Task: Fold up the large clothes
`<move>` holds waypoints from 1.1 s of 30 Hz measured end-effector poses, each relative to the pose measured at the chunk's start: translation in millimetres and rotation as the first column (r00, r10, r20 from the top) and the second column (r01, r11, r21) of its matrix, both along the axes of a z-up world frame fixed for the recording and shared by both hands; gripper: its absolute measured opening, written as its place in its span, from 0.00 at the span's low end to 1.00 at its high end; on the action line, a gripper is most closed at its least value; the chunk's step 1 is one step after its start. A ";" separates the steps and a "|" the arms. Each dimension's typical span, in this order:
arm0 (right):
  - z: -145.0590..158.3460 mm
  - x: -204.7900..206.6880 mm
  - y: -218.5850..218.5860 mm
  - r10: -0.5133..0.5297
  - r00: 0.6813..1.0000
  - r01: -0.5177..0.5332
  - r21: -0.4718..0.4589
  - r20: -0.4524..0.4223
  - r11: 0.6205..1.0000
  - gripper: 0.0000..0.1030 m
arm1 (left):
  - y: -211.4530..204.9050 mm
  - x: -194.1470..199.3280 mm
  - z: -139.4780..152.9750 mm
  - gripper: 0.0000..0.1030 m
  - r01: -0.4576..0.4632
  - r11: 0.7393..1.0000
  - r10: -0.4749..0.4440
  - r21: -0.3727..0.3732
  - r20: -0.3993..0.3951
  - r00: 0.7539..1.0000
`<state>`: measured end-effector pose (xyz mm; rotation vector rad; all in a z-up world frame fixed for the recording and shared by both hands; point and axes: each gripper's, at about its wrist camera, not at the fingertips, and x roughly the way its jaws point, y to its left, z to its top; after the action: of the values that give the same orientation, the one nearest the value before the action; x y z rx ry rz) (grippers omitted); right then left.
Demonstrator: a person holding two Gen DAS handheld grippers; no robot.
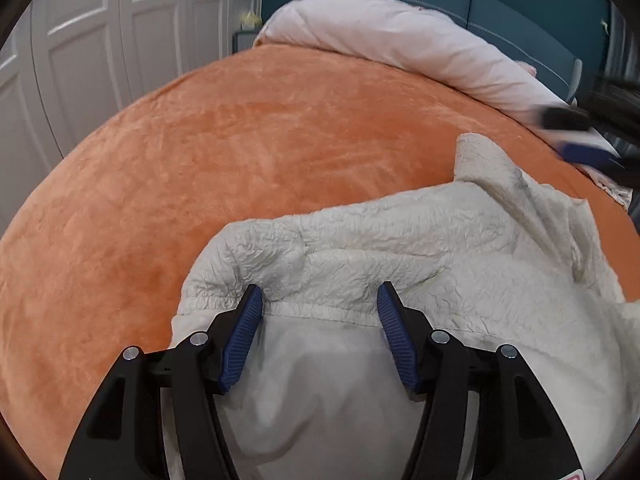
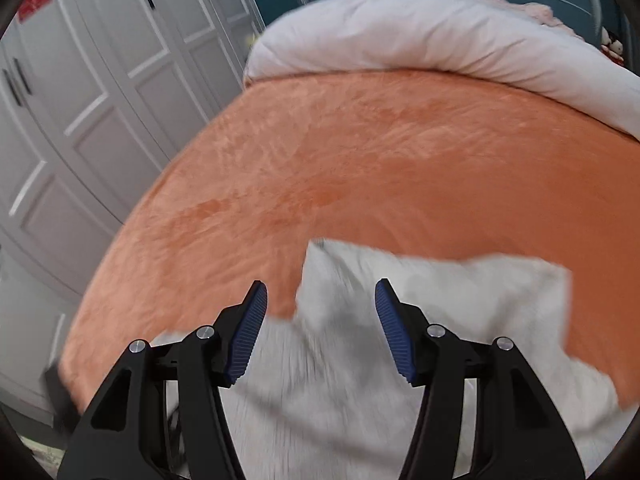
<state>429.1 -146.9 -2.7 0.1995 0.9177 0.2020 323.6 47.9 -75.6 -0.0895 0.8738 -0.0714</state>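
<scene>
Left wrist view: your left gripper [image 1: 320, 300] spread wide, ribbed blue pads, nothing gripped. Cream crinkled garment [image 1: 400, 248] lies on plush orange blanket [image 1: 240, 140], stitched hem running between pads, smooth lining beneath. Puffy white duvet [image 1: 400, 36] beyond.

Right wrist view: your right gripper [image 2: 320, 300] also wide, nothing held. Garment [image 2: 440, 300] blurred, directly under and ahead of pads. Panelled white wardrobe [image 2: 100, 80] at left.

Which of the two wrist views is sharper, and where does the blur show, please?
Left wrist view: sharp, the cream garment shows its crinkles, only the right gripper at the edge is smeared. Right wrist view: motion-blurred, the garment loses its texture. Both bend the orange bedspread into a fisheye dome.
</scene>
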 end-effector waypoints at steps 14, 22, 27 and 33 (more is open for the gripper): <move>-15.5 2.9 -80.0 -0.361 0.929 0.346 0.154 0.082 0.926 0.07 | -0.1 -8.9 -7.4 0.56 -0.015 1.000 0.015 0.005 0.044 0.999; -2.6 -98.6 -175.7 -0.350 0.935 0.344 0.092 0.064 0.935 0.38 | -4.6 -8.3 -2.6 0.56 -0.015 0.999 0.013 0.040 0.042 0.999; -44.1 -130.9 -186.2 -0.314 0.949 0.314 0.031 -0.022 0.949 0.38 | -21.5 -7.8 63.6 0.56 0.059 0.998 -0.057 -0.021 0.104 0.993; -72.9 -142.1 -186.7 -0.304 0.953 0.303 -0.041 -0.019 0.952 0.36 | -153.8 30.2 118.9 0.69 0.375 0.921 -0.368 -0.103 0.077 0.927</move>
<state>287.0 -333.6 -75.5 0.3061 0.9027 -0.1030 353.8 -105.9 43.3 -0.0281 0.8211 -0.4798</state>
